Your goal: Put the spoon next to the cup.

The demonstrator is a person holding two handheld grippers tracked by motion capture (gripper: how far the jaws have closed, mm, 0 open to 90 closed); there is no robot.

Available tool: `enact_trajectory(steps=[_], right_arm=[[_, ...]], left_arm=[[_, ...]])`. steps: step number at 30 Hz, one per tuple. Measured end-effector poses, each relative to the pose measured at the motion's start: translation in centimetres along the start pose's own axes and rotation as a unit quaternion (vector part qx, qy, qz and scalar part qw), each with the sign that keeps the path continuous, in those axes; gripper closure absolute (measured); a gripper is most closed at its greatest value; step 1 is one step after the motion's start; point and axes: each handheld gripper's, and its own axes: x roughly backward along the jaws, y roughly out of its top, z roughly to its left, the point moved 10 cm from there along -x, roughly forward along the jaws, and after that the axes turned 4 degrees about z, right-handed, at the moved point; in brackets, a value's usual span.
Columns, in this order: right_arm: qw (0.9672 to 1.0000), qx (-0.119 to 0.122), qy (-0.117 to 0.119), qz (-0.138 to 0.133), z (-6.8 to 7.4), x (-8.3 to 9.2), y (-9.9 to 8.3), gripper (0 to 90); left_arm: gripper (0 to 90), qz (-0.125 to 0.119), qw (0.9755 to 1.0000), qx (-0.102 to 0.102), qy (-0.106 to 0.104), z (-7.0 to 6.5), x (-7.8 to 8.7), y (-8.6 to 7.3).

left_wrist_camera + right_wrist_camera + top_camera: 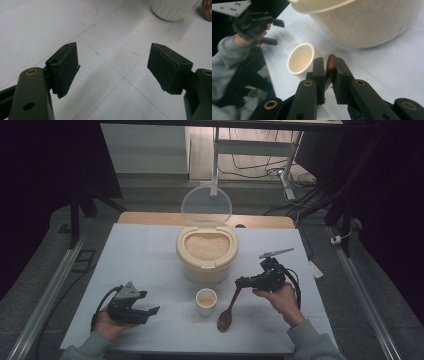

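A cream rice container (206, 251) full of rice stands mid-table with its clear lid (206, 206) tipped up behind it. In front of it is a small cream cup (206, 301). My right gripper (240, 282) is shut on the handle of a brown wooden spoon (227, 312), whose bowl rests on the table to the right of the cup. In the right gripper view the handle (331, 62) stands between the two pads of the right gripper (328, 62), with the cup (300, 58) just beyond. My left gripper (149, 302) lies at the front left, open with nothing between its pads (67, 62).
The white table (145, 255) has thin grid lines and faint red marks (176, 31). The container's wall (367, 22) rises close ahead of the right gripper. Rails and cables run on the floor around the table.
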Motion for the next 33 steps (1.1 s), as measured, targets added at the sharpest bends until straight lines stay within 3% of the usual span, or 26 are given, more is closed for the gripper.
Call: enact_trajectory(steps=[7, 11, 16, 24, 33], right_arm=[[0.9995, -0.024, -0.014, -0.015, -1.7, -1.8, 0.1, 75.8], [0.9988, -0.031, -0.035, -0.017, -2.8, -2.8, -0.1, 72.3], [0.9971, -0.029, -0.067, -0.021, -3.8, -3.9, -0.1, 69.1], [0.9950, -0.032, -0.092, -0.020, -5.1, -5.4, -0.5, 65.5], [0.9927, -0.019, -0.118, -0.014, -5.6, -6.4, -0.6, 62.5]], left_arm=[[24.4, 0.002, 1.0000, -0.001, 0.000, 0.0, -0.1, 0.0], [24.3, 0.002, 1.0000, -0.001, 0.000, 0.0, -0.1, 0.0], [24.3, 0.002, 1.0000, -0.002, 0.000, 0.0, -0.1, -0.1], [24.3, 0.002, 1.0000, -0.002, 0.000, -0.1, -0.1, -0.1], [24.2, 0.003, 1.0000, -0.003, -0.001, 0.0, -0.1, -0.1]])
